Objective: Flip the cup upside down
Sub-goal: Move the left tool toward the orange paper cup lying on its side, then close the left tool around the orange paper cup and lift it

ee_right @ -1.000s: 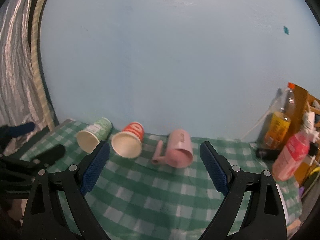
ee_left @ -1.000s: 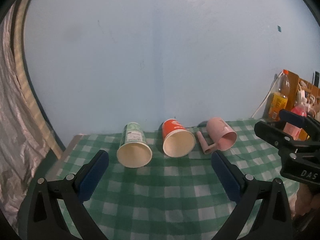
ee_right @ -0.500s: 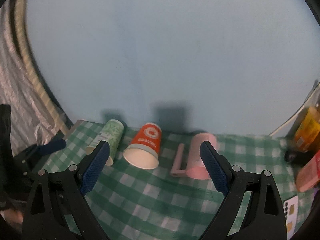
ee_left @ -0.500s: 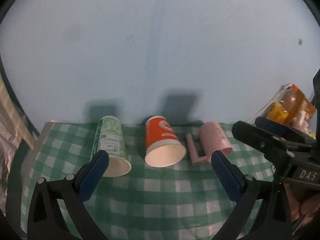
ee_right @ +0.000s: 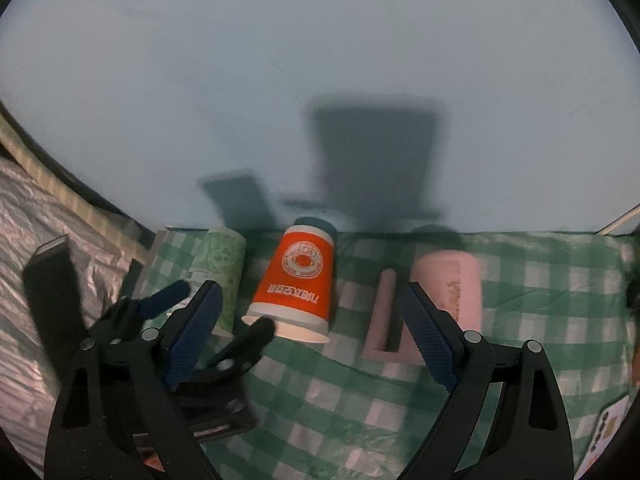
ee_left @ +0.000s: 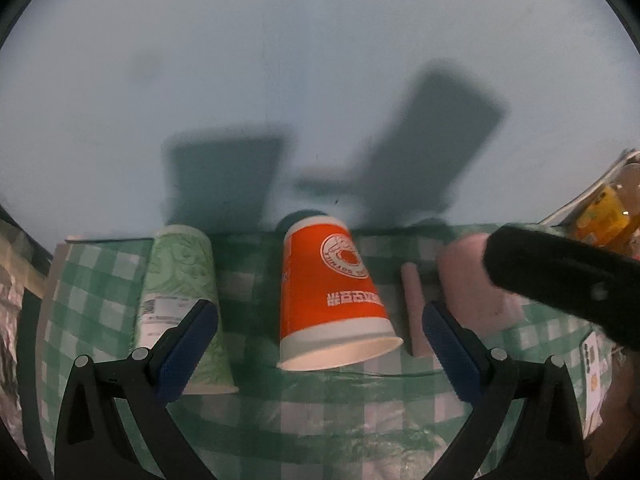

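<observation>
Half a second before, my tongs were farther back and the cups looked small. Now both tongs had come in close, and their dark shadows on the blue wall (ee_left: 320, 60) had grown big.

Three cups lay on their sides in a row on the green checked cloth (ee_left: 320, 420), with their open mouths turned toward me. On the left was the green paper cup (ee_left: 180, 280). My left tongs (ee_left: 318, 356) were spread wide and gripped nothing. Their left finger (ee_left: 186, 354) covered part of the green cup. In the middle, the orange paper cup (ee_left: 332, 296) lay between the two fingers of my left tongs, but I could not tell if they touched it.

On the right lay the pink mug (ee_right: 448, 284), with its handle on its left side. My right tongs (ee_right: 314, 342) were spread wide too, with nothing in them. Their right finger (ee_right: 430, 342) sat in front of the mug. In the left view, one black finger of my right tongs crossed over the mug.
</observation>
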Available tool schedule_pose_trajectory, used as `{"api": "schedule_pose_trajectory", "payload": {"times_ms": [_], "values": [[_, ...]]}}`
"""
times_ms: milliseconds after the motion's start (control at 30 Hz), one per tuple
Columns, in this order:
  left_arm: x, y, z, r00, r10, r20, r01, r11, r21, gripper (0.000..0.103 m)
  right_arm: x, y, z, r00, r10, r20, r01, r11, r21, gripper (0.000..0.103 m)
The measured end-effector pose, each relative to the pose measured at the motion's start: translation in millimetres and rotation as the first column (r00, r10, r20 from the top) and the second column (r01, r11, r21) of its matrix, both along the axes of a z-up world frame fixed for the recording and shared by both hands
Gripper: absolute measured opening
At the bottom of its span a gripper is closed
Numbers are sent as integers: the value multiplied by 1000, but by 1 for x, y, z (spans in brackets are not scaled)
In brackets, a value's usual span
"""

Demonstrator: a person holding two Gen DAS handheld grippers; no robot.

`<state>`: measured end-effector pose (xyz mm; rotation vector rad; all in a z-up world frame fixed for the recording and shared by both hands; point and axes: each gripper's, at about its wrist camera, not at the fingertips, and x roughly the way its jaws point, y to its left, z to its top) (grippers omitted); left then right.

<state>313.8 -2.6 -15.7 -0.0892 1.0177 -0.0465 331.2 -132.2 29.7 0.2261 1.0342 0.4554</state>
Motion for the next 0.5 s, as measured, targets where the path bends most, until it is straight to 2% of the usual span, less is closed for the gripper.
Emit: {"api": "schedule_pose_trajectory", "payload": {"times_ms": [200, 500], "values": [[24, -4, -18, 999, 7, -50, -8, 1000, -20, 103, 16, 3, -19, 998, -4, -64, 5, 1000, 6, 91], [48, 2, -41, 994, 23, -106, -32, 996, -81, 103, 27, 5, -35, 994, 6, -107, -3, 1000, 27, 90]]}}
